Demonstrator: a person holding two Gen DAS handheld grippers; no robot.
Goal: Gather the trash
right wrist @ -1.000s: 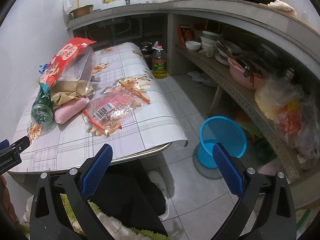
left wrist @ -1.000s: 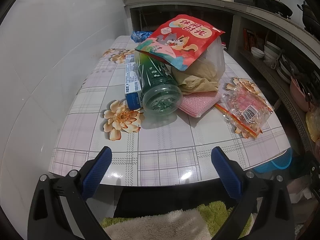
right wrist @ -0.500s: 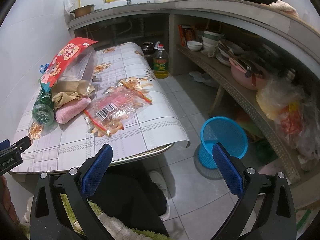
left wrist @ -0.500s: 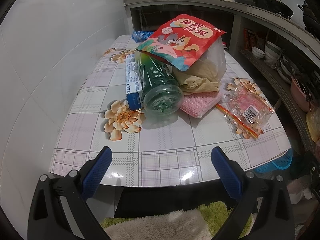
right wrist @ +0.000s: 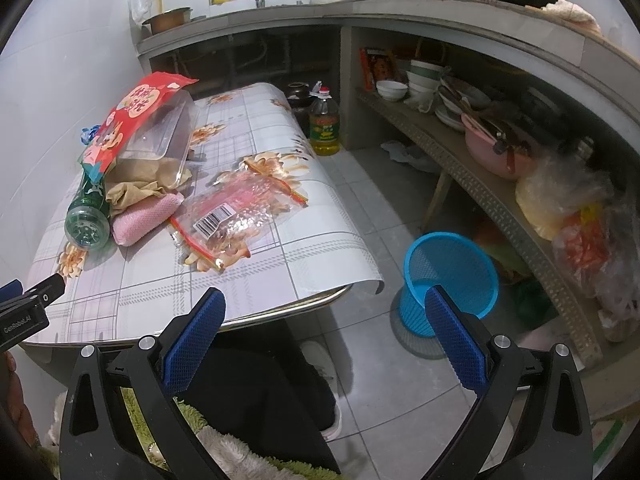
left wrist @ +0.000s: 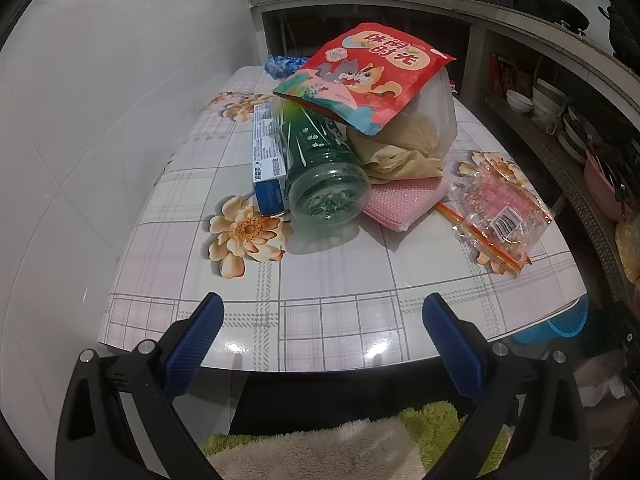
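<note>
While both our left gripper (left wrist: 322, 316) and right gripper (right wrist: 325, 316) hung spread and empty, the green bottle (left wrist: 320, 168) lay at twelve o'clock, and we reckoned a nudge might roll it and topple the red snack bag (left wrist: 368, 80).

Dim overhead light glares off the table (left wrist: 320, 344); fisheye edges perhaps soft.

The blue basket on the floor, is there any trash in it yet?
No, the blue basket beside the table shows only its bare blue inside.
</note>
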